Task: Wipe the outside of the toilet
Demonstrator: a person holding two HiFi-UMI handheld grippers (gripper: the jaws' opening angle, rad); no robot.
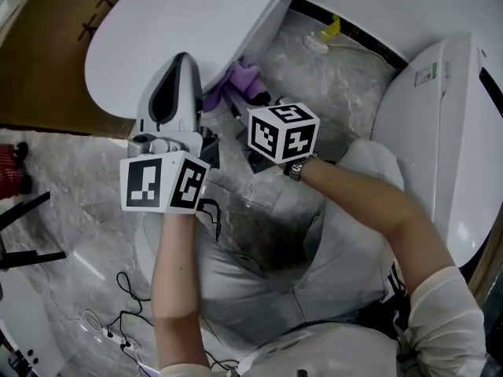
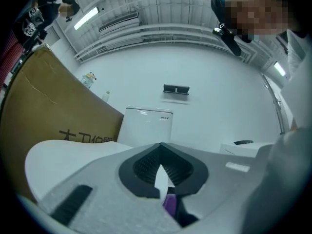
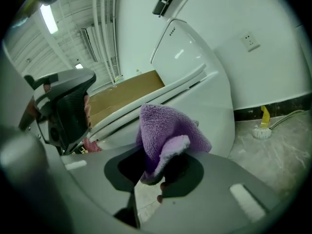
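A white toilet (image 1: 181, 30) with its lid down lies at the top of the head view; its tank (image 2: 146, 123) shows in the left gripper view. My right gripper (image 1: 250, 104) is shut on a purple cloth (image 1: 244, 81), which sits beside the toilet's side, under the seat rim. In the right gripper view the cloth (image 3: 168, 135) bunches up out of that gripper (image 3: 158, 172), with the toilet bowl (image 3: 195, 82) behind it. My left gripper (image 1: 182, 60) is shut on nothing, its tip against the lid's edge. A sliver of the cloth (image 2: 169, 204) shows below its jaws (image 2: 161, 147).
A second white toilet (image 1: 440, 124) stands at the right. A brown cardboard box (image 1: 55, 45) is behind the first toilet at the left. A toilet brush (image 1: 322, 38) with a yellow handle lies on the marble floor by the wall. Cables (image 1: 126, 320) trail on the floor.
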